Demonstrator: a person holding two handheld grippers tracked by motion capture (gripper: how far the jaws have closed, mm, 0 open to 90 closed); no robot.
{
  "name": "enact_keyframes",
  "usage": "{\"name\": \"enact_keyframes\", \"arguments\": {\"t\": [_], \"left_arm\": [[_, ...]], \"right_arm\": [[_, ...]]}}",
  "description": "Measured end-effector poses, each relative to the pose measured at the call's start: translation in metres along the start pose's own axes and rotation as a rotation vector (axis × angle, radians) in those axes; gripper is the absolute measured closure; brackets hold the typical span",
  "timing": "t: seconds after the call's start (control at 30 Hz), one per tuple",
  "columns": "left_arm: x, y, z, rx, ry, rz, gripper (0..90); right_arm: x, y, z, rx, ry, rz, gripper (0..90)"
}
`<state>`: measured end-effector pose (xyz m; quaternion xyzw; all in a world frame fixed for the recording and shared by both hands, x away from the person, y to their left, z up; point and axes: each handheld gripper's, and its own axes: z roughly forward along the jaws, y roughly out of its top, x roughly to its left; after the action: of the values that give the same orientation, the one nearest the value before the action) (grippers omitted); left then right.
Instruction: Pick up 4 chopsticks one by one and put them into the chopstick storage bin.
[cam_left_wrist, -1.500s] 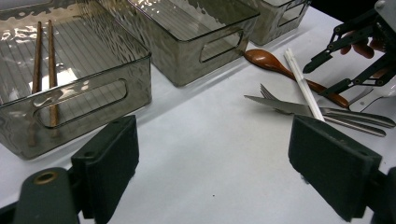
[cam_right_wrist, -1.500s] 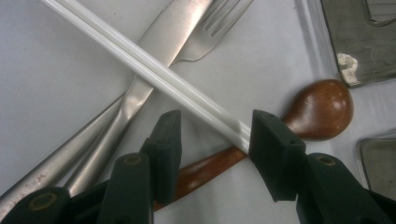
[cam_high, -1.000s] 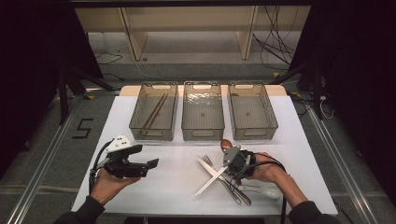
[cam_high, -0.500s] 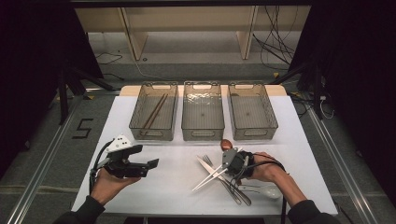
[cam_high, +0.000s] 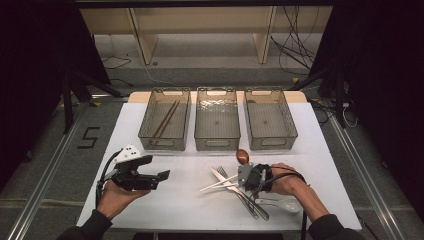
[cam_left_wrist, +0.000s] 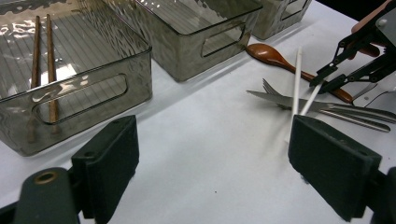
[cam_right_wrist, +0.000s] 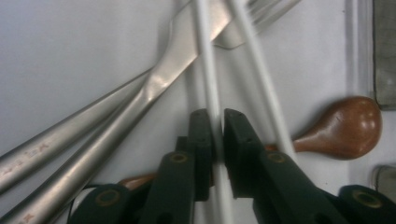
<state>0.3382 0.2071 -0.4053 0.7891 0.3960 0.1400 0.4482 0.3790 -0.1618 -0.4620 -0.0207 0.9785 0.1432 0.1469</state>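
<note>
My right gripper (cam_right_wrist: 217, 135) has just been closing and is now shut on a white chopstick (cam_right_wrist: 208, 70), which is pinched between its pads. A second white chopstick (cam_right_wrist: 261, 79) lies just right of the jaws, outside them. Both cross a steel knife (cam_right_wrist: 173, 65) and fork (cam_right_wrist: 252, 23). From above, the right gripper (cam_high: 245, 180) sits over the cutlery pile, and the white chopsticks (cam_high: 217, 184) stick out to the left. My left gripper (cam_high: 162, 176) hovers open at the table's left with nothing between its jaws (cam_left_wrist: 215, 172).
Three clear bins stand in a row at the back. The left bin (cam_high: 150, 142) holds two wooden chopsticks (cam_high: 165, 120). The middle bin (cam_high: 216, 145) and right bin (cam_high: 292, 132) look bare. A wooden spoon (cam_high: 242, 156) and a white spoon (cam_high: 282, 204) lie near the right hand.
The right gripper's jaws closed onto a white chopstick. The chopsticks' free ends swung from pointing down-left to pointing left. Neither hand shifted.
</note>
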Motion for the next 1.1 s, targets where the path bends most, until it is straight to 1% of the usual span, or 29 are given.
{"name": "enact_keyframes", "arguments": {"t": [0.07,0.1,0.2,0.47,0.53,0.77,0.8,0.87,0.9,0.93,1.03,1.1], "left_arm": [[0.000,0.000,0.000,-0.001,0.000,-0.001,15.9],[0.000,0.000,0.001,0.000,0.000,-0.003,15.9],[0.000,0.000,0.001,-0.001,0.000,-0.001,15.9],[0.001,0.000,0.001,0.001,0.001,0.000,15.9],[0.001,0.000,0.000,0.002,0.001,0.003,15.9],[0.001,0.000,-0.001,-0.015,0.001,-0.004,15.9],[0.002,0.000,-0.001,-0.016,0.001,-0.002,15.9],[0.002,0.000,-0.001,-0.024,0.003,-0.007,15.9],[0.002,0.000,-0.002,-0.028,0.005,-0.007,15.9],[0.002,0.000,-0.002,-0.032,0.007,-0.008,15.9],[0.003,0.000,-0.003,-0.034,0.008,-0.006,15.9],[0.003,0.000,-0.003,-0.039,0.011,-0.012,15.9]], "right_arm": [[0.001,0.000,-0.001,0.002,0.006,-0.005,83.9],[0.002,0.000,-0.001,-0.005,0.003,-0.015,84.1],[0.002,-0.001,-0.002,0.002,0.009,-0.043,84.3],[0.004,-0.001,-0.003,-0.013,0.011,-0.064,84.7],[0.004,-0.001,-0.005,-0.020,0.005,-0.066,84.7],[0.001,-0.001,-0.012,-0.062,-0.008,-0.034,85.0],[0.000,-0.001,-0.014,-0.065,-0.012,-0.022,85.0],[-0.001,-0.001,-0.016,-0.089,-0.010,-0.003,85.1],[-0.001,-0.001,-0.017,-0.092,-0.015,0.003,85.2],[-0.002,-0.001,-0.018,-0.099,-0.028,-0.001,85.2],[-0.003,-0.001,-0.022,-0.106,-0.032,0.037,85.3],[-0.005,-0.001,-0.024,-0.131,-0.035,0.072,85.3]]}}
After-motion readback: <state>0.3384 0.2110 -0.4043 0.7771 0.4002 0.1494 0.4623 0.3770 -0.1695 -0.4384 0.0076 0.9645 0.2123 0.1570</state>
